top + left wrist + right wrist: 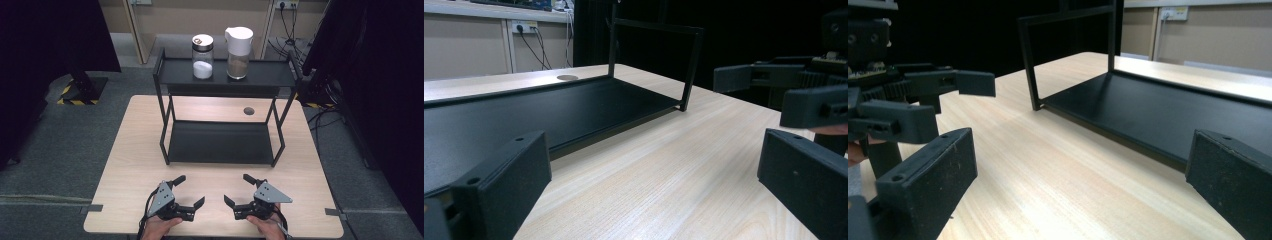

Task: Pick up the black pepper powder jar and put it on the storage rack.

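Resting near the front edge of the bench (130, 165), the left hand-held gripper (190, 192) and the right hand-held gripper (239, 191) face each other with jaws spread wide and nothing between them — the hands behind them are cut off by the frame's bottom edge. Beyond them stands the black rack (220, 142), its lower shelf bare. On its top shelf, well apart from both grippers, sit a glass jar (202, 56) of white grains and a white-lidded jar (238, 53) — contents hard to make out.
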Demonstrator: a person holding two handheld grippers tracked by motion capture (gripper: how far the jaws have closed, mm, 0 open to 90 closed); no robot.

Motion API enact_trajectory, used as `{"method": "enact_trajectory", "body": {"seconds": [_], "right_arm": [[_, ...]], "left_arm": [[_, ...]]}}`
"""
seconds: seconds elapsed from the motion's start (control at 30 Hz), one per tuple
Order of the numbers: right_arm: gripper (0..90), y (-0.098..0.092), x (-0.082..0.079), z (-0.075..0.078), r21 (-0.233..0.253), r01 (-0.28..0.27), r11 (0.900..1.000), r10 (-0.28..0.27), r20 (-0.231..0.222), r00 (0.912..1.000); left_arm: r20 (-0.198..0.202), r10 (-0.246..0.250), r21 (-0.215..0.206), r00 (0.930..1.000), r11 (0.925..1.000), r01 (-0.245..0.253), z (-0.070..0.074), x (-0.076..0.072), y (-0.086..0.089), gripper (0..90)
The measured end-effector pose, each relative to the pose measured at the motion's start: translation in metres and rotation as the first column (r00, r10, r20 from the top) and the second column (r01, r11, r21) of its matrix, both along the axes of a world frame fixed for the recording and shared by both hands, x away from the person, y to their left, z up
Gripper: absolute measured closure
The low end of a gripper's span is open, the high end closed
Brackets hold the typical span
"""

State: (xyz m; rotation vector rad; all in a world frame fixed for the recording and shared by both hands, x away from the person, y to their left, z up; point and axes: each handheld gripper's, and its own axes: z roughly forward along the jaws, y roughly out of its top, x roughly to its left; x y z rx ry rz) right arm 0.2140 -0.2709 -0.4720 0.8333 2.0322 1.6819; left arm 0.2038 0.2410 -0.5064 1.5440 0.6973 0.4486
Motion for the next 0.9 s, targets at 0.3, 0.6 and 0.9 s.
{"method": "enact_trajectory", "body": {"seconds": [0.3,0.6,0.9], "right_arm": [[0.4,0.0033,0.0000,-0.0027,-0.007,-0.018,1.000,0.018,-0.002,0.9998],[0.4,0.0036,-0.0002,-0.0034,-0.007,-0.018,1.000,0.018,-0.002,0.9998],[0.4,0.0031,0.0002,-0.0035,-0.008,-0.015,1.000,0.015,-0.001,0.9999]], "left_arm": [[0.000,0.000,-0.001,1.0000,1.0000,0.000,0.0000,-0.0004,0.0003,0.1],[0.001,0.000,-0.002,1.0000,1.0000,0.000,0.0000,-0.0003,0.0002,0.1],[0.001,0.000,-0.005,1.0000,1.0000,0.000,-0.0002,-0.0007,0.0008,0.1]]}}
